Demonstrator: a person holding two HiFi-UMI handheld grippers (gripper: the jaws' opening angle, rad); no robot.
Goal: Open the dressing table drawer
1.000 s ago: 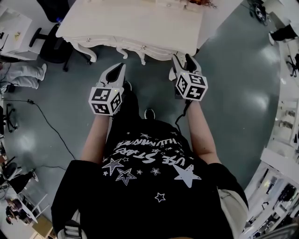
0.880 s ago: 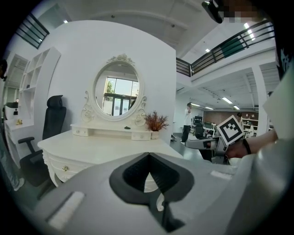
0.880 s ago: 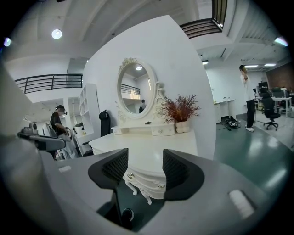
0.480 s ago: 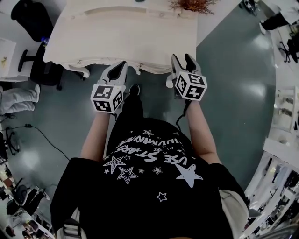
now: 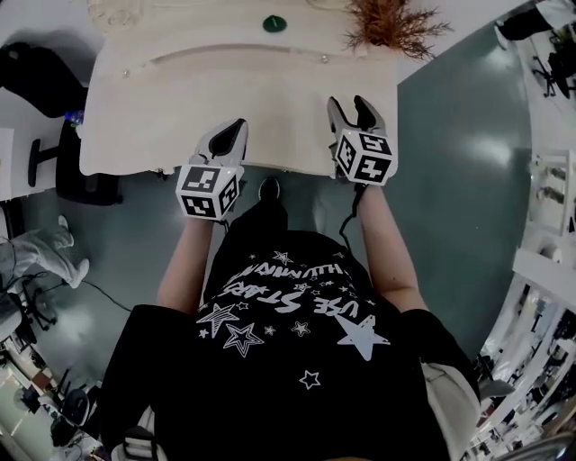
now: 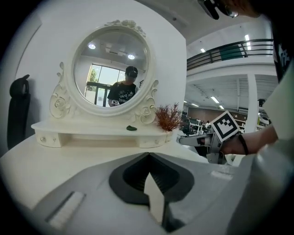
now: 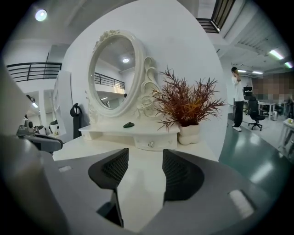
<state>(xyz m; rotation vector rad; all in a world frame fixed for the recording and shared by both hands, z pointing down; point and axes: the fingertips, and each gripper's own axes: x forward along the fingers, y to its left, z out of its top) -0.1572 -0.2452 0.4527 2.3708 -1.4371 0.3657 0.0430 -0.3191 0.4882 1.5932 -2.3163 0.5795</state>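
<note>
The cream dressing table (image 5: 225, 108) fills the top of the head view. Its raised back shelf holds a small drawer with a crystal knob (image 7: 150, 143) on the right and another small drawer (image 6: 43, 139) on the left. My left gripper (image 5: 227, 137) hovers over the table's front edge with its jaws closed together and nothing between them (image 6: 148, 156). My right gripper (image 5: 349, 112) is over the tabletop further right, open and empty (image 7: 144, 160). The table's front face is hidden from above.
An oval mirror (image 6: 112, 75) stands on the shelf, with a small green object (image 5: 274, 23) in front of it. A reddish plant in a white pot (image 7: 183, 103) sits at the table's right end. A black chair (image 5: 36, 67) stands left, and a person (image 7: 237, 98) stands far right.
The table has come much closer in the head view. Both grippers, which were over the floor in front of it, are now over its front edge. Jaw states look unchanged.
</note>
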